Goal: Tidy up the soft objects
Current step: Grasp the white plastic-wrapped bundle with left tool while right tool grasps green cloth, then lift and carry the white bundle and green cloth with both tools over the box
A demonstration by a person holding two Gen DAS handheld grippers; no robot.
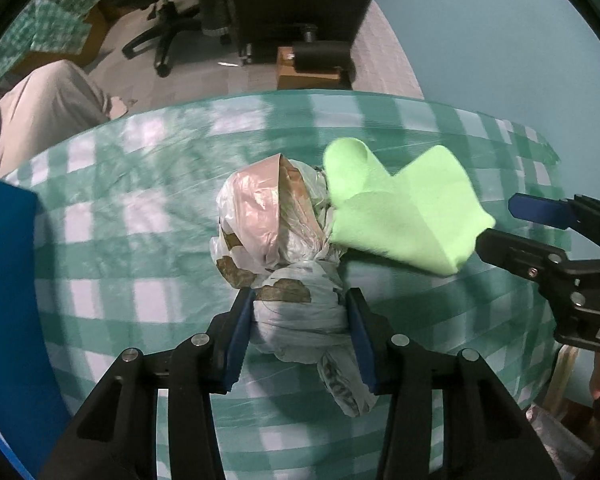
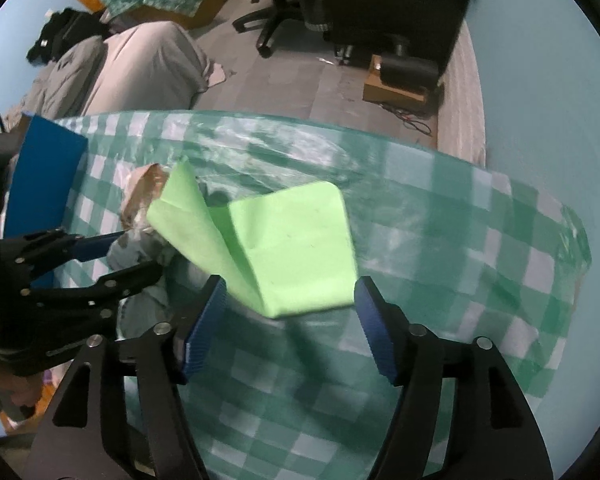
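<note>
On the checked tablecloth (image 1: 140, 184), the left gripper (image 1: 300, 336) clamps the plastic bundle (image 1: 296, 280) while the right gripper (image 2: 288, 320) stands wide, the green cloth (image 2: 292, 248) loose between its jaws; next, probably lifting the bundle away.

the left gripper (image 1: 300, 320) is pointed straight down, its blue pads pressed against the sides of a bundle. the right gripper (image 2: 290, 320) is tilted steeply downward, its jaws held apart with nothing pinched between them.

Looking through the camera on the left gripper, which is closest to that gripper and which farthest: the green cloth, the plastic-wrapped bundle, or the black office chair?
1. Plastic-wrapped bundle: between the left gripper's jaws, on the checked tablecloth.
2. Green cloth: just beyond, to the right, leaning on the bundle.
3. Black office chair: far back on the floor, upper left.
</note>
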